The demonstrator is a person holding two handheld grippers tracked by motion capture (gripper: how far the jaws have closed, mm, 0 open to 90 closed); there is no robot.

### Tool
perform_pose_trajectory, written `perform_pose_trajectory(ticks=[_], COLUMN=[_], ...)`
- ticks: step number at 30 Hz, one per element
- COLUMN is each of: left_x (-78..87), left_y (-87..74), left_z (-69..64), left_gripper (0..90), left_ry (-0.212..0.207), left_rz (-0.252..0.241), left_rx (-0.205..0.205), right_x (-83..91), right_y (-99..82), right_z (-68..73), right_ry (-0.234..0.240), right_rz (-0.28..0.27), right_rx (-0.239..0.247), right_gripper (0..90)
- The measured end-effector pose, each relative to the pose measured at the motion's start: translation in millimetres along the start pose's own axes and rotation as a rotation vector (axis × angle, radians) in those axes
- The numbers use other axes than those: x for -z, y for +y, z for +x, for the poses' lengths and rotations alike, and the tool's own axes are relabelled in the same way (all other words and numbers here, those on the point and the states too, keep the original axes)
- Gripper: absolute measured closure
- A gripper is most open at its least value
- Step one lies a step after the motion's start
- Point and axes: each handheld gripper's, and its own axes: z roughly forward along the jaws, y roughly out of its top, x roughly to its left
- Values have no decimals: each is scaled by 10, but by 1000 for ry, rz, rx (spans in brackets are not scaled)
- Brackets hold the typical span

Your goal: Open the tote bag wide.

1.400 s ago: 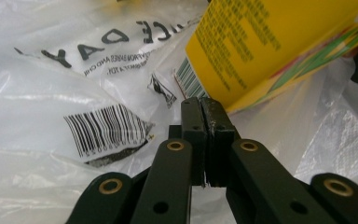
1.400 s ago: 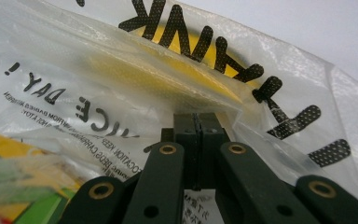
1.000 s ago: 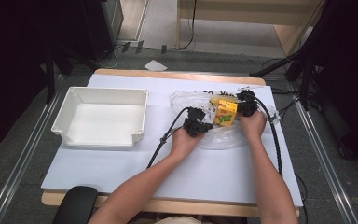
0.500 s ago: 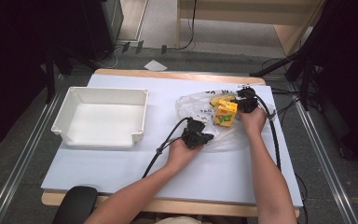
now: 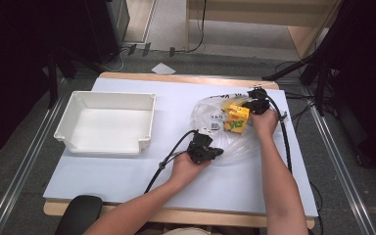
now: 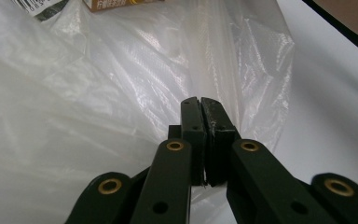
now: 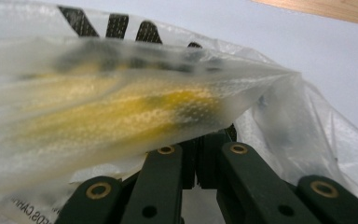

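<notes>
A clear plastic bag [image 5: 232, 147] lies right of centre on the white table top, with a yellow carton [image 5: 237, 120] inside it. My left gripper [image 5: 219, 152] is at the bag's near edge, shut, with a sliver of film pinched between its pads. In the left gripper view [image 6: 200, 105] the crumpled bag [image 6: 98, 116] spreads out beyond the closed jaws. My right gripper [image 5: 248, 104] is at the bag's far edge, beside the carton, shut on the film. In the right gripper view [image 7: 207, 140] the bag [image 7: 270, 93] drapes over the jaw tips, and the carton [image 7: 135, 109] is a yellow blur behind it.
An empty white tray [image 5: 68, 120] stands at the left of the table [image 5: 127, 171]. Black cables trail from both grippers, one [image 5: 169, 156] across the near middle and one along the right edge [image 5: 286, 142]. A black chair back [image 5: 78, 215] sits at the front edge.
My left gripper has moved toward the near edge of the table, drawing the bag's near edge with it. The right gripper and the carton have stayed in place.
</notes>
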Motion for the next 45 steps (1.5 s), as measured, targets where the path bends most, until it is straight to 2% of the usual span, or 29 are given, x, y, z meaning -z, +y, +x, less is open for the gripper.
perform_pose_trajectory(ticks=[3, 4, 9, 14, 18, 21, 24, 27, 30, 33, 34, 37, 39, 41, 44, 45], left_x=[27, 40, 109, 150, 174, 168, 140, 141, 145, 151, 165, 176, 192, 202, 199, 197], left_y=[-31, -50, -128, -170, -188, -183, -154, -140, -132, -133, -142, -166, -174, -163, -139, -124], left_z=[-16, -21, -44, -55, -66, -48, -9, 5, 30, 38, 18, -2, 1, 24, 61, 84], left_gripper=[892, 891, 892, 891, 891, 888, 886, 883, 881, 880, 880, 881, 882, 881, 878, 878], left_ry=[1, 0, -2, 0, -6, 6, 15, 17, 27, 24, 24, 21, 26, 30, 32, 32], left_rz=[-1, 4, 6, 8, 16, 9, 6, 1, 0, 4, 9, 11, 17, 7, 1, 1], left_rx=[-4, -8, -21, -34, -41, -42, -31, -32, -32, -28, -41, -45, -53, -46, -36, -30], right_x=[-3, -5, -41, -62, -66, -68, -80, -115, -143, -156, -170, -206, -227, -247, -259, -252], right_y=[17, 46, 91, 99, 104, 122, 177, 192, 192, 197, 198, 209, 251, 298, 295, 291], right_z=[-25, -15, 4, -29, -59, -88, -60, -25, -32, -41, -52, -73, -69, -32, -28, -37], right_ry=[15, -4, -13, -7, -20, -10, -31, -23, -7, -9, -10, -2, 0, -26, -25, -17], right_rz=[11, 27, 31, 16, 10, 21, 47, 40, 14, 5, -8, -29, -17, -1, -13, -9], right_rx=[-14, 11, 31, 6, 7, -7, 23, 30, -2, -9, -11, -29, -30, 10, 6, -10], right_gripper=[900, 900, 900, 900, 900, 900, 900, 900, 900, 900, 900, 900, 900, 900, 900, 900])
